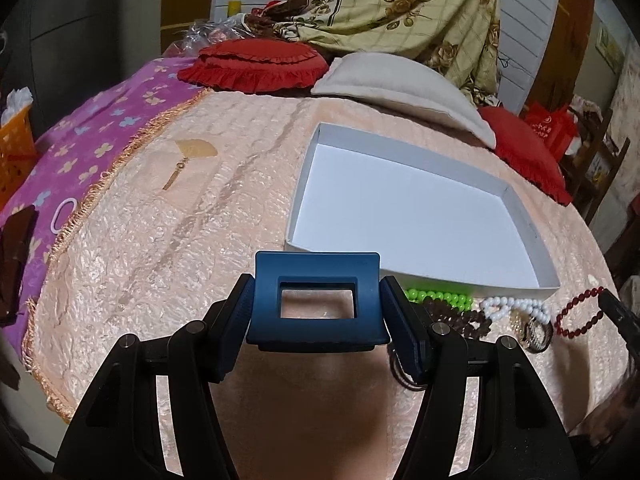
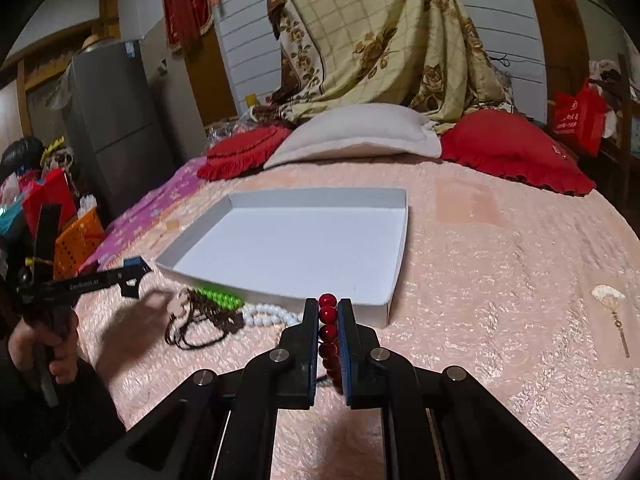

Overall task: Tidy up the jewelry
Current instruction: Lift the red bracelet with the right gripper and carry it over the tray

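A peach quilted bedspread [image 2: 500, 280] covers the bed, with a shallow white tray [image 2: 394, 300] lying open on it. The left gripper [image 1: 318, 300] is closed about halfway onto a blue rectangular hair clip [image 1: 316, 300], raised above the spread just before the tray's near edge. The right gripper [image 2: 329, 320] is nearly closed, pinching a red bead bracelet [image 2: 328, 314] between its 2 fingers near the tray's near wall. Green beads [image 2: 220, 298], white beads [image 2: 266, 316] and a brown bead strand [image 2: 208, 316] lie beside the tray.
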### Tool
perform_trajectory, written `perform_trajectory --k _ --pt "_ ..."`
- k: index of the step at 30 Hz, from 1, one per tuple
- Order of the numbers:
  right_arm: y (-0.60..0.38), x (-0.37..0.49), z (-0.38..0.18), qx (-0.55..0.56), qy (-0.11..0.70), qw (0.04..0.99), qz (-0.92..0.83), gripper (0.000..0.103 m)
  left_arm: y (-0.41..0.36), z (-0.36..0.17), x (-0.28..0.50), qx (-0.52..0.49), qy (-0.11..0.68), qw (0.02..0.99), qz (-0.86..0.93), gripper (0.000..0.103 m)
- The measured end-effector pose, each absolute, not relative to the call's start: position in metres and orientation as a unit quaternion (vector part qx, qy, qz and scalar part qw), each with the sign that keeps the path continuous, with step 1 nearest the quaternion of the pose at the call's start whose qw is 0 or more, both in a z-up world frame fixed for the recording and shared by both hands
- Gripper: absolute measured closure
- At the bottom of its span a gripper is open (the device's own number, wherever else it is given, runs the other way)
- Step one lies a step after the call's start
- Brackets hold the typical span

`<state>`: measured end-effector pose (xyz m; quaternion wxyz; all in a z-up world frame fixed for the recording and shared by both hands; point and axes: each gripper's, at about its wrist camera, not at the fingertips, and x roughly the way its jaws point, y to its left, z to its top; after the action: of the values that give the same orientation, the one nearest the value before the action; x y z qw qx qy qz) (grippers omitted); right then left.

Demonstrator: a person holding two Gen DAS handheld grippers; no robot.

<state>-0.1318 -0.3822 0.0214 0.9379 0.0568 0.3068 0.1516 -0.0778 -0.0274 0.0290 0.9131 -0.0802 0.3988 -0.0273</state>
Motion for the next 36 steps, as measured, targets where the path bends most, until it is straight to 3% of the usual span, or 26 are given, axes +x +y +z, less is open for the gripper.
perform_trajectory --k 36 --pt "-0.361 -0.102 0.03 0.054 0.306 0.938 0.157 0.095 -0.046 0.02 -0.072 -0.036 0.413 0.91 -0.012 0.04"
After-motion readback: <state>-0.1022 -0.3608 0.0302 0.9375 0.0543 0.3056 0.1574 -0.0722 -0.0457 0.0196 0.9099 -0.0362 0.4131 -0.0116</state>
